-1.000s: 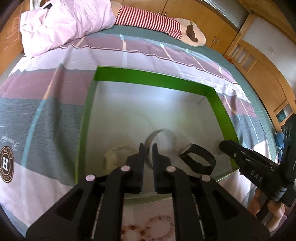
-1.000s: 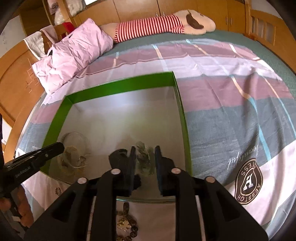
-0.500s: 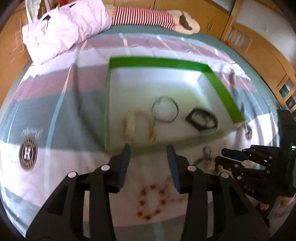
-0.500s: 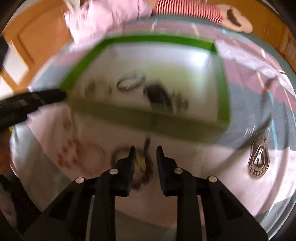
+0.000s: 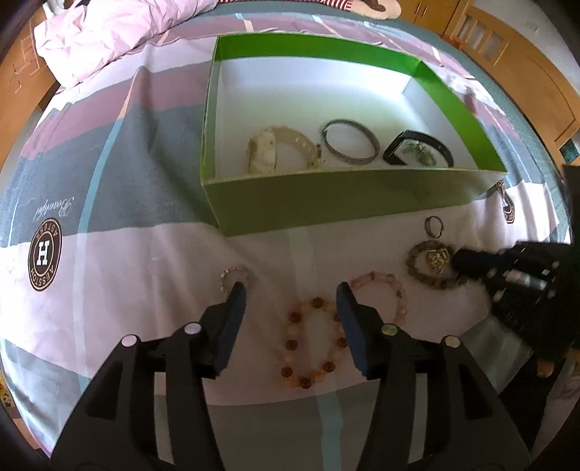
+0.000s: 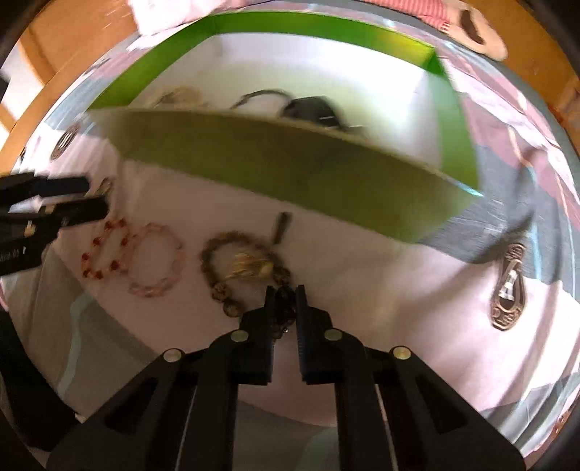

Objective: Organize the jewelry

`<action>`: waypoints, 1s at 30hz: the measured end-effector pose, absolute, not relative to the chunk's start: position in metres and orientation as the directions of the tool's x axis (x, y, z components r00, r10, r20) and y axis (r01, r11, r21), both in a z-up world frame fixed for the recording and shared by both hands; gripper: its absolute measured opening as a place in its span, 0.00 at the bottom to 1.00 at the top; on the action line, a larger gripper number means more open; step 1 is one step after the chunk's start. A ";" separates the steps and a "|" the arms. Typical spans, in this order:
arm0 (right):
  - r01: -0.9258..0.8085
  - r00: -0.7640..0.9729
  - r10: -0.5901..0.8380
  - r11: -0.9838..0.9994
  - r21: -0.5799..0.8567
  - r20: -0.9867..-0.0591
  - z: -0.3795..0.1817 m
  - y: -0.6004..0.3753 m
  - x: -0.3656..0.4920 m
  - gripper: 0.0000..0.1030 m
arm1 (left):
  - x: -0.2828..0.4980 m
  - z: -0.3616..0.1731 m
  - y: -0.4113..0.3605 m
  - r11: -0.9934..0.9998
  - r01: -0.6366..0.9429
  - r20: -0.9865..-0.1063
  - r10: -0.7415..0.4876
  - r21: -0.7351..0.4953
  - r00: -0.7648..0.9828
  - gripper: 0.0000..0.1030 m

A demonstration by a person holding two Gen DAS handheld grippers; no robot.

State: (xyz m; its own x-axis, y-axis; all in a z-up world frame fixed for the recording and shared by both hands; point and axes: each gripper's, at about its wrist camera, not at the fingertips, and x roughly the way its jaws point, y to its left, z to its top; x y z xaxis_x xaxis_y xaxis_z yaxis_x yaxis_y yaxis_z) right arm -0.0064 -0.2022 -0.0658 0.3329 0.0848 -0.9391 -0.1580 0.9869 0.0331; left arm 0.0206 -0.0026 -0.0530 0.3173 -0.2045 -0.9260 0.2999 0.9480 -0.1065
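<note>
A green box (image 5: 326,203) on the bed holds a cream bracelet (image 5: 275,150), a silver bangle (image 5: 349,142) and a black band (image 5: 418,149). My left gripper (image 5: 290,293) is open just above an orange bead bracelet (image 5: 313,342). A pink bead bracelet (image 5: 380,286) and a small pale bracelet (image 5: 235,275) lie beside it. My right gripper (image 6: 282,295) is shut on the near edge of a brown bead bracelet (image 6: 243,266) with a gold charm; it also shows in the left wrist view (image 5: 431,264).
A small ring (image 5: 434,226) and a metal pendant (image 6: 507,290) lie on the sheet in front of the box. A pink quilt (image 5: 108,32) lies at the far left. Wooden cabinets stand beyond the bed.
Both grippers have drawn back out of the box to the bracelets in front of it. My left gripper has opened. My right gripper has closed on the brown bracelet.
</note>
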 end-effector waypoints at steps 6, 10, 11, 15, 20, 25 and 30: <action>-0.051 0.457 0.125 0.992 0.114 -0.881 -0.035 -0.239 -0.007 0.10 | 0.020 -0.058 -0.002 0.949 0.305 -0.938 -0.179 -0.084 0.298 0.55; -0.027 0.515 0.160 0.985 0.171 -0.842 -0.021 -0.252 -0.008 0.10 | 0.026 -0.052 0.014 0.957 0.265 -0.932 -0.199 -0.119 0.302 0.57; -0.033 0.515 0.175 0.982 0.184 -0.839 -0.022 -0.252 -0.010 0.10 | 0.029 -0.049 0.020 0.960 0.246 -0.929 -0.211 -0.137 0.306 0.59; -0.124 0.490 0.267 0.964 0.237 -0.830 -0.024 -0.240 -0.012 0.10 | 0.039 -0.044 0.045 0.970 0.158 -0.920 -0.229 -0.187 0.319 0.62; -0.225 0.463 0.388 0.921 0.317 -0.797 -0.010 -0.228 -0.018 0.10 | 0.042 -0.047 0.051 0.970 0.130 -0.923 -0.236 -0.206 0.302 0.63; -0.171 0.452 0.323 0.946 0.275 -0.832 -0.017 -0.230 -0.012 0.10 | 0.040 -0.050 0.043 0.969 0.159 -0.928 -0.230 -0.189 0.294 0.64; -0.156 0.457 0.336 0.942 0.298 -0.824 -0.018 -0.237 -0.010 0.10 | 0.037 -0.050 0.040 0.966 0.178 -0.929 -0.232 -0.186 0.288 0.65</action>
